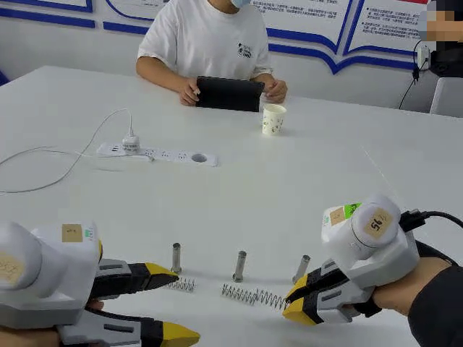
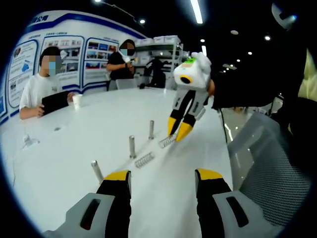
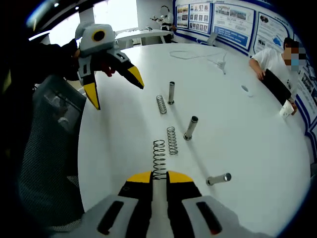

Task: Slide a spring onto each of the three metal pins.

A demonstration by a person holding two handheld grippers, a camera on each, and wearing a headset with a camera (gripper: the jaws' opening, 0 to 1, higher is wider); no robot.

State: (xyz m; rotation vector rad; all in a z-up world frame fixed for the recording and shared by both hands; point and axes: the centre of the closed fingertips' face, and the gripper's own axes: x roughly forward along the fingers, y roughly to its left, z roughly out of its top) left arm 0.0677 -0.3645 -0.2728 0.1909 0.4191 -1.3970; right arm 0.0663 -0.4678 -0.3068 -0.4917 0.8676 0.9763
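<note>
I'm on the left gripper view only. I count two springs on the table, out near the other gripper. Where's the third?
Observer: The head view has the third spring lying flat beside the left pin, the one nearest your left gripper.
Operator: Does the right gripper actually have a spring?
Observer: Yes. In the right gripper view the right gripper has its jaws closed on the end of a spring.
Operator: How close am I to that third spring?
Observer: In the head view one yellow fingertip of yours is just beside it. I can't tell whether they touch.
</note>
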